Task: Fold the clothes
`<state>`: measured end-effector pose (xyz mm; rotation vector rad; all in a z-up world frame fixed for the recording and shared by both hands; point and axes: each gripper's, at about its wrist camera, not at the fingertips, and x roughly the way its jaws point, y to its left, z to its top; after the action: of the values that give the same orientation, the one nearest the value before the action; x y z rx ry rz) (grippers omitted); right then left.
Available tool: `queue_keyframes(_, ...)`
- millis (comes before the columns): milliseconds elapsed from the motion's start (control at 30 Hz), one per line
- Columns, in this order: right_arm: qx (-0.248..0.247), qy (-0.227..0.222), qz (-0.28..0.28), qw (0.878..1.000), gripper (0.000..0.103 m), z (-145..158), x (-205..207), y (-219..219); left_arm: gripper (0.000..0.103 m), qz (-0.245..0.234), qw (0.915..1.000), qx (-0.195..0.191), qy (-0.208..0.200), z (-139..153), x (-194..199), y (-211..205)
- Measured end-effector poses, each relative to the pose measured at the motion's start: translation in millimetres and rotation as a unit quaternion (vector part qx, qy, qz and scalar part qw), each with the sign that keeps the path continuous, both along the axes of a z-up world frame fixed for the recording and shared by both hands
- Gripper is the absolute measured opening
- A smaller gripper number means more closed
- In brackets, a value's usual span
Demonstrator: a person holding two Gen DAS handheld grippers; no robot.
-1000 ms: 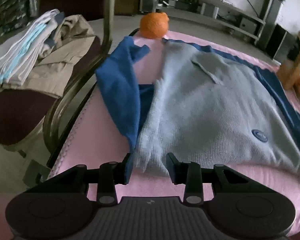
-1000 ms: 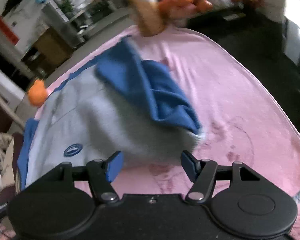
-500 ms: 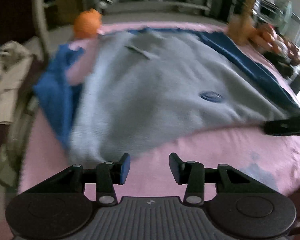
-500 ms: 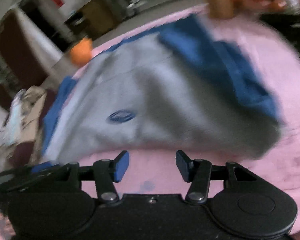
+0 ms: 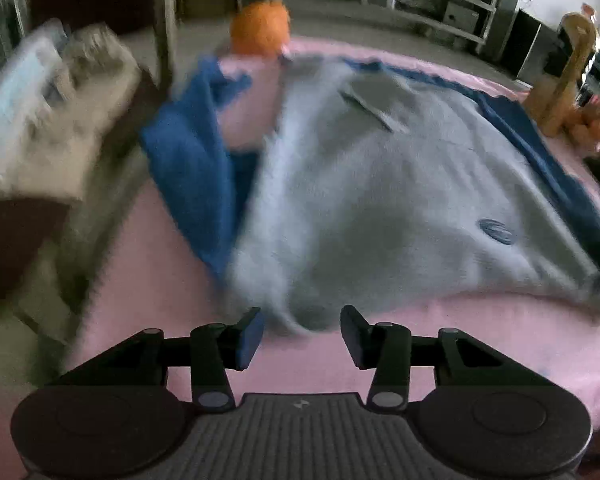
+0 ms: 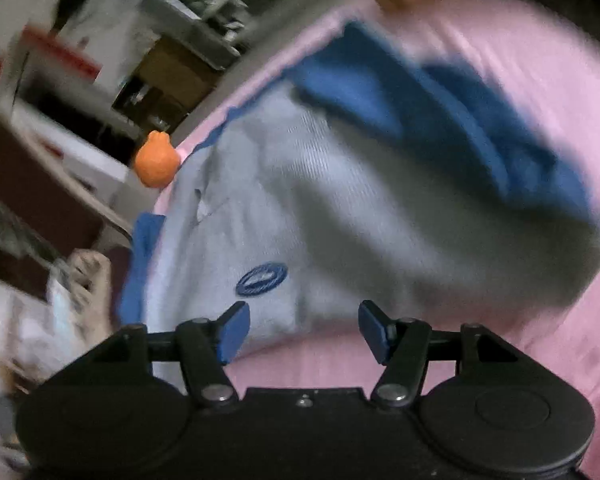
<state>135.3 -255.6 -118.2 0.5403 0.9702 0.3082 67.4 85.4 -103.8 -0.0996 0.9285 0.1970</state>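
A grey knit sweater with blue sleeves and a small blue oval badge lies on a pink cloth-covered table. Its left blue sleeve lies beside the body. My left gripper is open and empty at the sweater's near hem, left corner. In the right wrist view the same sweater shows with its right blue sleeve folded over the body. My right gripper is open and empty at the near hem, just below the badge. Both views are motion-blurred.
An orange plush toy sits at the table's far left corner, also in the right wrist view. A chair with stacked folded clothes stands left of the table. A tan figure and oranges stand at the far right.
Both grippers have swung back toward the sweater's near hem. The left gripper now faces the left hem corner; the right view has tilted and moved closer to the badge. Both stay open.
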Motion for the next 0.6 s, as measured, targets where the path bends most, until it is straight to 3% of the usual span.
queue_keyframes(67,-0.055,-0.045,-0.018,0.997,0.063,13,-8,-11,0.057,0.034,0.9993,0.005,-0.011,2,-3,15)
queue_keyframes(133,-0.092,-0.073,-0.053,0.992,0.067,21,-14,-28,0.060,0.075,0.9965,-0.033,0.015,-6,1,36)
queue_keyframes(200,-0.091,-0.056,-0.105,0.989,0.067,18,-18,-57,0.059,0.111,0.9890,-0.084,0.049,-19,6,51)
queue_keyframes(300,-0.032,0.003,-0.161,0.986,0.067,0,-18,-89,0.058,0.120,0.9829,-0.127,0.059,-26,14,55)
queue_keyframes(400,-0.010,0.036,-0.187,0.982,0.067,-12,-17,-102,0.057,0.094,0.9864,-0.126,0.050,-28,23,48)
queue_keyframes(533,-0.066,0.042,-0.208,0.975,0.066,-16,-12,-93,0.049,0.069,0.9928,-0.085,0.049,-32,28,33)
queue_keyframes(600,-0.060,0.047,-0.218,0.973,0.065,-18,-14,-98,0.048,0.049,0.9959,-0.060,0.046,-33,31,26)
